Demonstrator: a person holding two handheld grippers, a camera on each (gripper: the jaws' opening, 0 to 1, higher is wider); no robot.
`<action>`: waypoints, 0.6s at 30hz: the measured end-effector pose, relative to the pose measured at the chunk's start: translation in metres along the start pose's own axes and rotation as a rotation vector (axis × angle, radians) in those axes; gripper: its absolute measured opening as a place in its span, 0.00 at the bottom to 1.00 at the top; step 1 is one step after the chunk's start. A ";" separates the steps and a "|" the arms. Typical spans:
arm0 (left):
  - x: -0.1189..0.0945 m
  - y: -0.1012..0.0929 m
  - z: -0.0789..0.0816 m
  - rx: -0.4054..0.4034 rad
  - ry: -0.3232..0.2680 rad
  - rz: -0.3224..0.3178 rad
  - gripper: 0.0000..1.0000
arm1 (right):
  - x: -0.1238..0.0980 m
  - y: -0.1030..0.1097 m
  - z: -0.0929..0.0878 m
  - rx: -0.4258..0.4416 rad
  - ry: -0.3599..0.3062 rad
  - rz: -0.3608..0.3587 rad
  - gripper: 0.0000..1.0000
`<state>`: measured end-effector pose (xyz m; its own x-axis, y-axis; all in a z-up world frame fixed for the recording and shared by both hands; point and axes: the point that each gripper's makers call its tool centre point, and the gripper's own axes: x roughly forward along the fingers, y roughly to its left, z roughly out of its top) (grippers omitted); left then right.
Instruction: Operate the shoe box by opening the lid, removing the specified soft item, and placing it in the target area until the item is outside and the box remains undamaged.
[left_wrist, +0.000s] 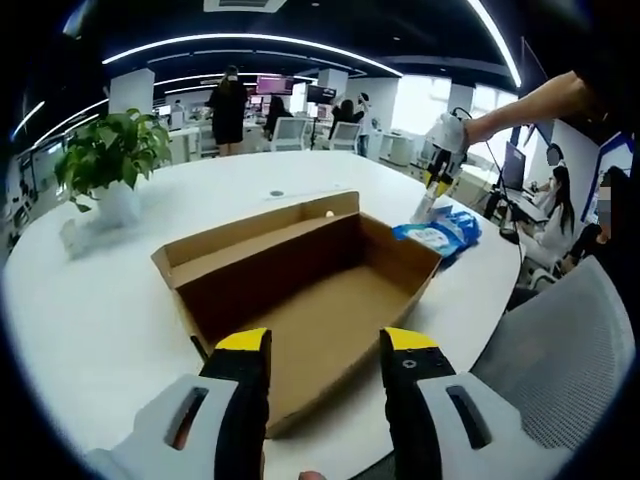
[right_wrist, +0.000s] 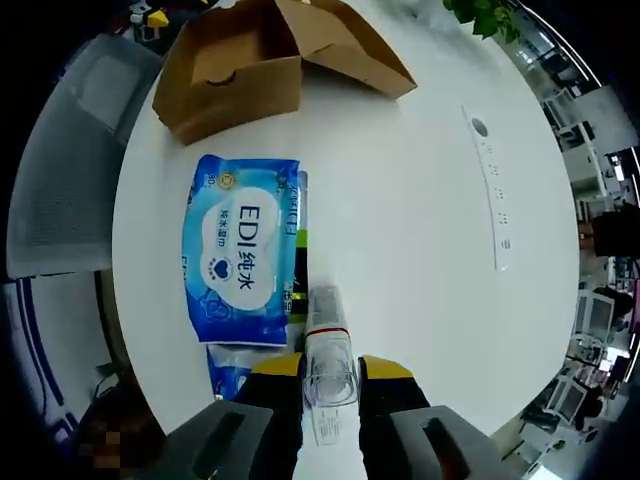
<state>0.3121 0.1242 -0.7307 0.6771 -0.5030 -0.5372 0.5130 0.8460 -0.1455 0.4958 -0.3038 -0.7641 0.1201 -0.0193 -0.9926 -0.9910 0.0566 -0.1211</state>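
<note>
White round table (left_wrist: 90, 330) in an open office is seen under both tools, with a plant (left_wrist: 108, 150) far to the left. Ahead of the left gripper (left_wrist: 325, 345), whose jaws are held apart over the near edge, the open box (left_wrist: 300, 290) lies empty. Beyond its far right corner, the right gripper (left_wrist: 432, 190) is held pointing down by an outstretched arm. Its jaws (right_wrist: 330, 370) are clamped on a clear bottle (right_wrist: 328, 365). Just ahead and left of it, a blue wipes pack (right_wrist: 240, 250) lies flat beside the box (right_wrist: 240, 70).
</note>
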 end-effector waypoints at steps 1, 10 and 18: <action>0.000 0.000 0.000 -0.002 0.000 0.000 0.44 | -0.001 0.001 0.000 0.000 0.001 0.002 0.16; 0.000 -0.001 0.001 -0.008 -0.002 -0.003 0.44 | 0.002 0.005 -0.001 -0.004 0.024 0.019 0.16; -0.001 0.002 0.001 -0.017 -0.006 0.001 0.45 | 0.005 0.001 -0.003 -0.006 0.049 0.017 0.16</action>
<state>0.3129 0.1258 -0.7301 0.6809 -0.5028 -0.5325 0.5029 0.8496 -0.1593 0.4953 -0.3072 -0.7696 0.1007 -0.0669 -0.9927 -0.9932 0.0511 -0.1042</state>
